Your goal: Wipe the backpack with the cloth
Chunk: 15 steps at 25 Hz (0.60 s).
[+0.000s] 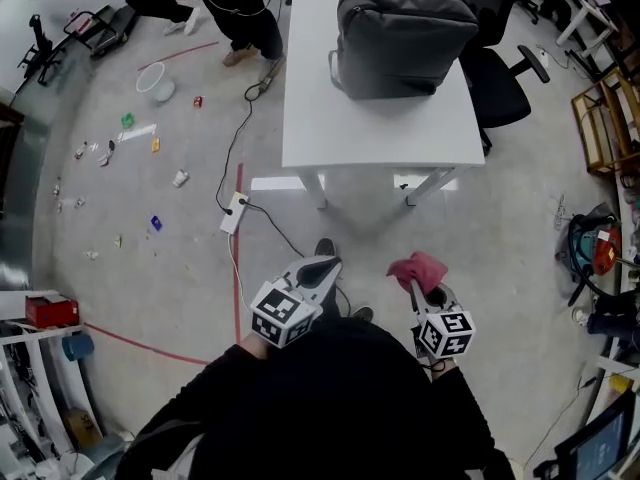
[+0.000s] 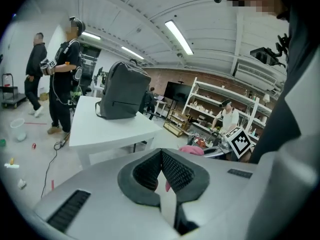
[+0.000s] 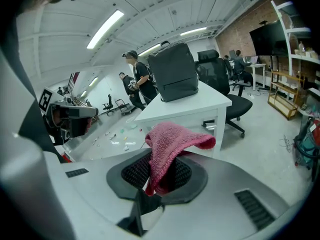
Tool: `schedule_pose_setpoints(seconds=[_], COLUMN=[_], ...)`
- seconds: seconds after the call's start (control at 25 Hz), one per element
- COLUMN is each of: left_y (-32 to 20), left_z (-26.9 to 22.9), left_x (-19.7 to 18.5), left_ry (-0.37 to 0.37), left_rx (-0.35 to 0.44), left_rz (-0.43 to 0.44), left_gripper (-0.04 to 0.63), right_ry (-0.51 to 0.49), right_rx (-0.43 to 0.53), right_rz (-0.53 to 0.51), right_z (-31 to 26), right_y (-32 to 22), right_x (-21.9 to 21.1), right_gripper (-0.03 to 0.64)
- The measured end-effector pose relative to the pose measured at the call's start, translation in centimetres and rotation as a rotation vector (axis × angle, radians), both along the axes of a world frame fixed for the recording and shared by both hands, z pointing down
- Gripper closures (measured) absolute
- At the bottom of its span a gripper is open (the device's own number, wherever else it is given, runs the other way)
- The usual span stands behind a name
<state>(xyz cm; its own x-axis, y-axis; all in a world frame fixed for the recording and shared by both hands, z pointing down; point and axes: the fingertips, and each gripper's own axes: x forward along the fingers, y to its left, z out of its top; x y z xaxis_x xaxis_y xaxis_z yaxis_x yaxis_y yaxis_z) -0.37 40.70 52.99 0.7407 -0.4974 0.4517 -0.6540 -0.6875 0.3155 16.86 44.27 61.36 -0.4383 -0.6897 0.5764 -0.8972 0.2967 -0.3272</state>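
The right gripper [image 1: 422, 290] is pinching a pink cloth [image 1: 418, 268]. Its jaws are nearly together on a lower fold and the rest is flopping over the top. That is leaving a loose pad of fabric facing forward, which looks well suited to rubbing a surface. The left gripper [image 2: 161, 163] is carrying nothing, and its jaws are pressed fully together. It is probably being kept free to steady the bag. Both are hovering well short of the table [image 1: 370, 138], on its near side, with open floor between them and its front edge.

The backpack [image 1: 405, 33] is standing upright at the far right of the table, leaving the near half bare. Wiping is not yet under way, and I judge the approach is the step in hand.

An office chair [image 1: 500, 83] is sitting just off the table's right side, beside the backpack. A power strip [image 1: 233, 211] is lying on the floor near the table's near-left corner, its cable [image 1: 235, 148] running off along the left side. Small litter [image 1: 120, 148] is lying well to the left of the table, and another person [image 1: 235, 8] is standing beyond its far-left corner. Nothing is blocking the straight path to the front edge. The strip and cable are sitting just left of that path and could catch a foot. The chair is crowding any approach from the right.
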Motion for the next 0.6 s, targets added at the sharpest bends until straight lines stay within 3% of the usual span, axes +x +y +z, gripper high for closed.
schedule_pose_setpoints(seconds=[0.32,0.6], left_y=[-13.7,-23.6], left_z=[-2.0,-1.9], left_x=[1.5,-1.6], left_ry=[0.078,0.077], left_rx=[0.065,0.096], left_rz=[0.144,0.174], left_gripper=[0.578,0.578], right_ry=[0.075,0.099], right_rx=[-0.001,0.018], right_rz=[0.147,0.191], right_z=[-2.1,-3.9], right_y=[-9.3,-17.9], right_x=[0.5,-1.9], right_gripper=[0.551,0.551])
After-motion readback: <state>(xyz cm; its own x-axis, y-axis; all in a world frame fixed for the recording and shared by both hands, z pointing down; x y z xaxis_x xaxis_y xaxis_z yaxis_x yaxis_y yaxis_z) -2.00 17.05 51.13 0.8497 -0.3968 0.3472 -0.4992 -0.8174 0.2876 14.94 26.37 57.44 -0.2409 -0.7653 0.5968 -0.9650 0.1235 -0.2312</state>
